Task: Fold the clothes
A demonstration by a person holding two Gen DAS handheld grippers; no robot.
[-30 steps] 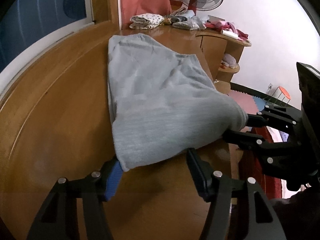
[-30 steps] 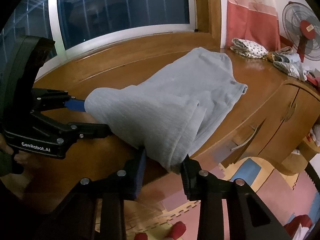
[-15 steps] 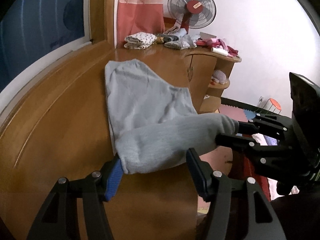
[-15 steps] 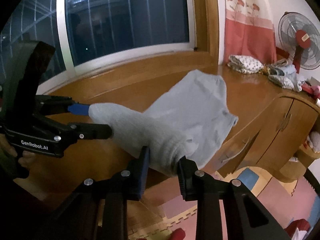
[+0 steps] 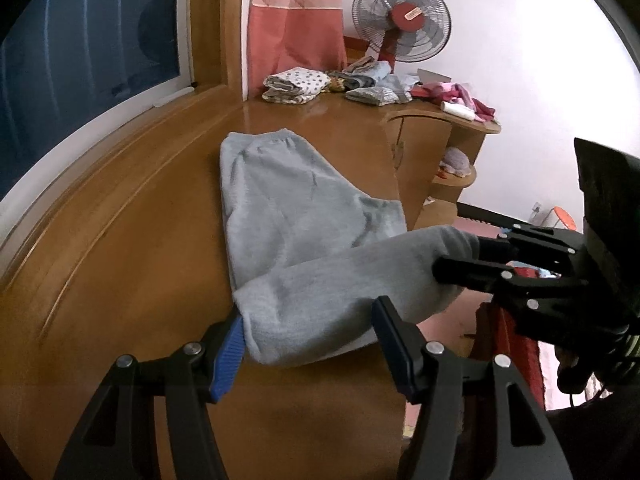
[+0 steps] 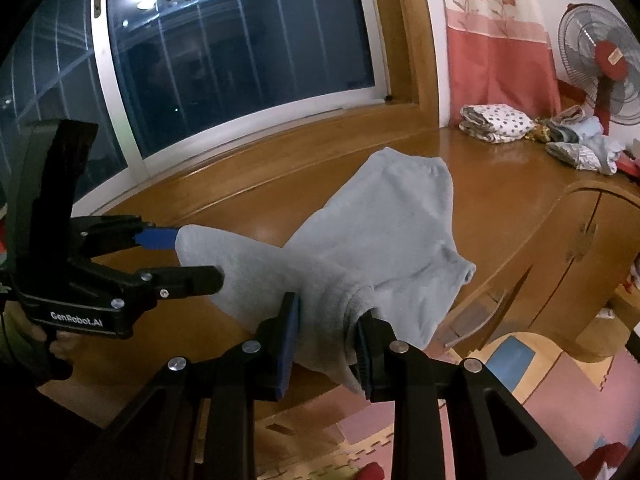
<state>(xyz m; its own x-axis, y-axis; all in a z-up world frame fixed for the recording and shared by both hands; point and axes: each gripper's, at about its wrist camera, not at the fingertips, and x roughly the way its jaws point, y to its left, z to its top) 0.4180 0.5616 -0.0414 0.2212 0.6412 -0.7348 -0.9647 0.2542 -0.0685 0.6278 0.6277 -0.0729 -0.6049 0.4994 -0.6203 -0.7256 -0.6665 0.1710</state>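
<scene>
A broad stretch of bare, glossy wooden tabletop (image 5: 120, 260) lies open at the left, running up to the dark window (image 6: 240, 60). The left gripper (image 5: 308, 344) holds one near corner of the pale grey fleece garment (image 5: 288, 208), its fingers part-spread and clamped on the bunched cloth. The garment's far part lies flat on the tabletop, its right edge at the tabletop's rim; the near hem is lifted as a thick roll between both grippers. The right gripper (image 6: 328, 332) has its fingers clamped on the other corner. Folded clothes (image 5: 296, 84) sit well apart, beside a red fan (image 5: 400, 28).
</scene>
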